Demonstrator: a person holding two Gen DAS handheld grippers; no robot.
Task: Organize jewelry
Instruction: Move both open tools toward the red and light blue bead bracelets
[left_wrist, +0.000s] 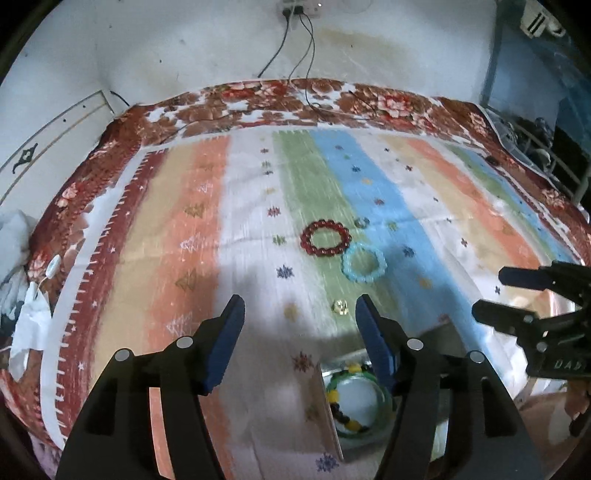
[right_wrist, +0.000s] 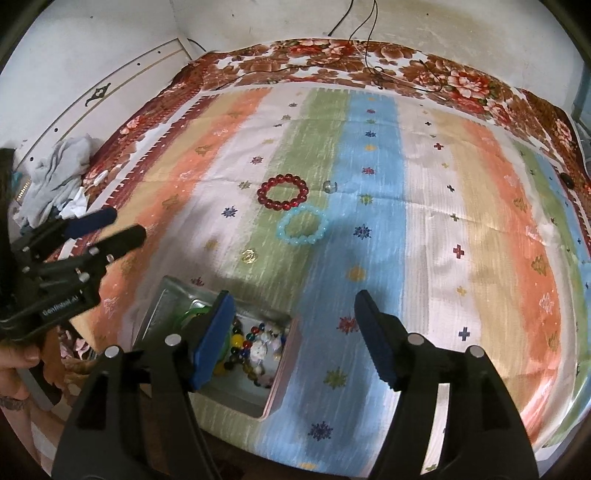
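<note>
A dark red bead bracelet (left_wrist: 325, 238) (right_wrist: 283, 192) and a light blue bead bracelet (left_wrist: 364, 264) (right_wrist: 303, 225) lie side by side on the striped cloth (left_wrist: 207, 236) (right_wrist: 436, 206). A small ring (left_wrist: 361, 222) (right_wrist: 329, 186) lies just beyond them, and a gold-coloured ring (left_wrist: 340, 306) (right_wrist: 248, 256) lies nearer. A metal box (left_wrist: 332, 410) (right_wrist: 159, 306) at the near edge holds a green bangle (left_wrist: 384, 402) and several bead pieces (right_wrist: 255, 350). My left gripper (left_wrist: 299, 314) is open and empty, above the cloth by the box. My right gripper (right_wrist: 295, 306) is open and empty, just right of the box.
The striped cloth lies over a floral blanket (left_wrist: 258, 103) (right_wrist: 443, 74) on a bed. Black cables (left_wrist: 295, 55) run down the wall onto the blanket. Crumpled clothes (right_wrist: 62, 173) lie at the left edge. Each gripper shows in the other's view: the right (left_wrist: 517, 299), the left (right_wrist: 122, 225).
</note>
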